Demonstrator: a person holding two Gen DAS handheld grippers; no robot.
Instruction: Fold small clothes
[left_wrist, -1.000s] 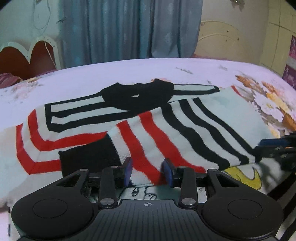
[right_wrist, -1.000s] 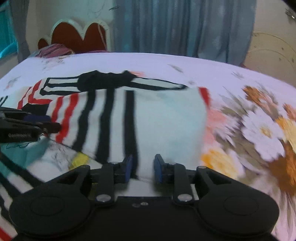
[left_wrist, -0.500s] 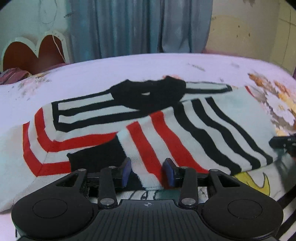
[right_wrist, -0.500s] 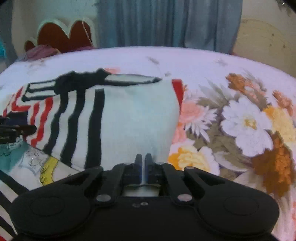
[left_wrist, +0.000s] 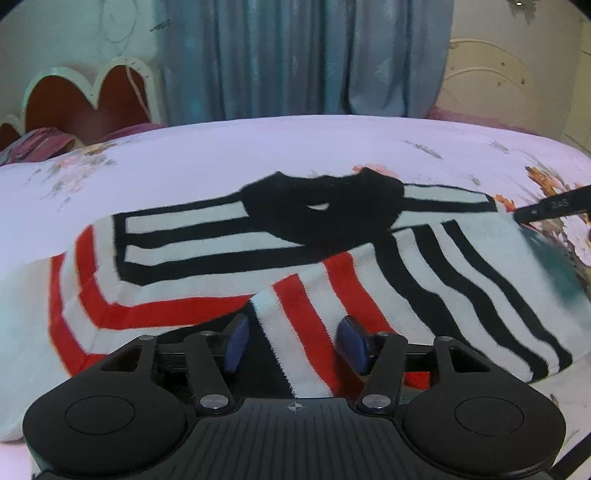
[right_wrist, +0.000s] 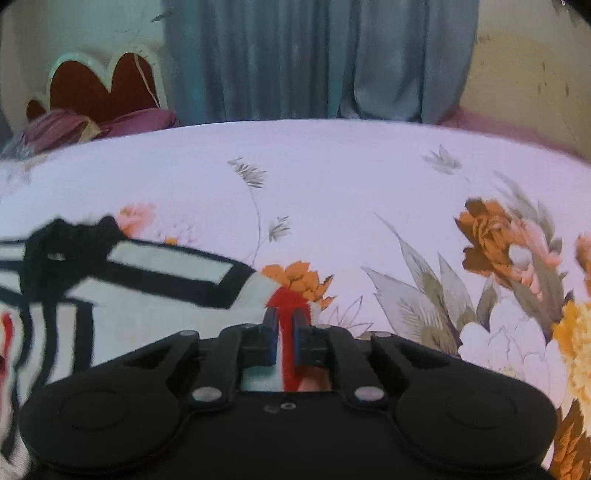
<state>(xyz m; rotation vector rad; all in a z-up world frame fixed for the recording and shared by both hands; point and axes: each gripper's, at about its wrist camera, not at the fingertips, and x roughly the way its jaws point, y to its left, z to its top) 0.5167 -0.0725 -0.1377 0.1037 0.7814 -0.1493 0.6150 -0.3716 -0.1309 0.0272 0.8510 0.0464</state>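
A small striped sweater (left_wrist: 229, 258), white with red and black bands and a black collar, lies on the bed with one side folded over. My left gripper (left_wrist: 291, 341) is open, its blue pads on either side of the folded edge low in the left wrist view. My right gripper (right_wrist: 284, 332) is shut on the sweater's red-striped corner (right_wrist: 286, 302) at the garment's right side. The sweater (right_wrist: 147, 291) fills the left of the right wrist view. The right gripper's finger (left_wrist: 550, 208) shows at the right edge of the left wrist view.
The bed sheet (right_wrist: 332, 192) is pale lilac with orange and white flowers (right_wrist: 495, 236) on the right. A red heart-shaped headboard (left_wrist: 88, 99) and pillows stand at the back left, with blue curtains (left_wrist: 295, 55) behind the bed.
My right gripper has shut on the sweater's edge and moved right and farther back to its red corner. My left gripper has stayed open and slid forward over the folded edge.
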